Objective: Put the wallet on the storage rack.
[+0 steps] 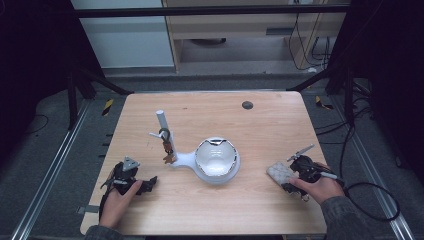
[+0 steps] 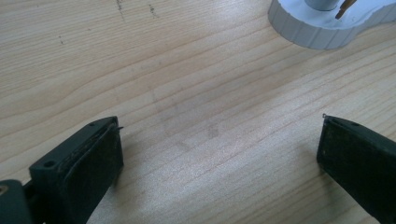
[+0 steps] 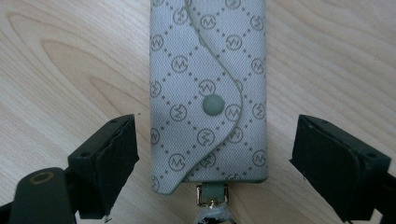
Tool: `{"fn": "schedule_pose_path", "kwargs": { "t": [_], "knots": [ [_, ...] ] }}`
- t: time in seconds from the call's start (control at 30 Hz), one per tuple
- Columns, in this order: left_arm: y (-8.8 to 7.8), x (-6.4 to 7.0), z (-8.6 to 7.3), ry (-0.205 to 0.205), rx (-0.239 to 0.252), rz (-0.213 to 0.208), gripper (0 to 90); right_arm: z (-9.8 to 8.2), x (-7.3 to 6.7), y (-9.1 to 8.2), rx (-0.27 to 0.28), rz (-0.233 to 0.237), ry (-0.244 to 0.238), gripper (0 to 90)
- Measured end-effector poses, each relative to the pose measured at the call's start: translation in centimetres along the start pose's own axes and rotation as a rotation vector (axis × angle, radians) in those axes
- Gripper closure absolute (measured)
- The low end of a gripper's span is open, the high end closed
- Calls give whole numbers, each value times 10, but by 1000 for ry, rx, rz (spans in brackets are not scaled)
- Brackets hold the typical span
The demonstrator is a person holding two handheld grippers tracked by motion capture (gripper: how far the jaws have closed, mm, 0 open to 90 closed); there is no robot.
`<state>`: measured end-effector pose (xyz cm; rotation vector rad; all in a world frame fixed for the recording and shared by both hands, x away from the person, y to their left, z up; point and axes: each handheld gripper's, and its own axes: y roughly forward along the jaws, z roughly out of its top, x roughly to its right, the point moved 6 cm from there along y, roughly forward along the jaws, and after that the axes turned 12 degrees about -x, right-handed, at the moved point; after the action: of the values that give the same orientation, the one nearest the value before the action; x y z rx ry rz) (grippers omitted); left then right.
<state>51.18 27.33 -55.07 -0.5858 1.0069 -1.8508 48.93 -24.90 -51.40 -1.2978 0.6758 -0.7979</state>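
The pouch (image 3: 208, 93) lies between the right gripper (image 3: 212, 156)'s spread jaws; its long sides should be pinched squarely. The left gripper (image 2: 219, 154)'s jaws are spread over bare table (image 2: 187, 93).

Grey monogrammed key pouch (image 3: 208, 93) lies flat on the table, flap snapped shut.

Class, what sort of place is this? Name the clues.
Probably a lab or workshop set up for recording: a wooden table inside a dark metal frame, cables on the floor, and handheld grippers, left and right.
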Motion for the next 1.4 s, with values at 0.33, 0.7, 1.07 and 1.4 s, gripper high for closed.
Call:
{"fn": "schedule_pose_path", "kwargs": {
  "t": [0.33,0.7,1.07,1.4],
  "knots": [
    [0,0,0,0,0,-1,0,-10,1,12,-27,21,6,199],
    [0,0,0,1,-1,0,0,-10,1,13,-36,40,3,248],
    [0,0,0,3,-2,0,0,-8,0,15,-63,30,-22,276],
    [0,0,0,3,-3,0,0,-9,0,9,-75,5,-78,315]
  ]
}}
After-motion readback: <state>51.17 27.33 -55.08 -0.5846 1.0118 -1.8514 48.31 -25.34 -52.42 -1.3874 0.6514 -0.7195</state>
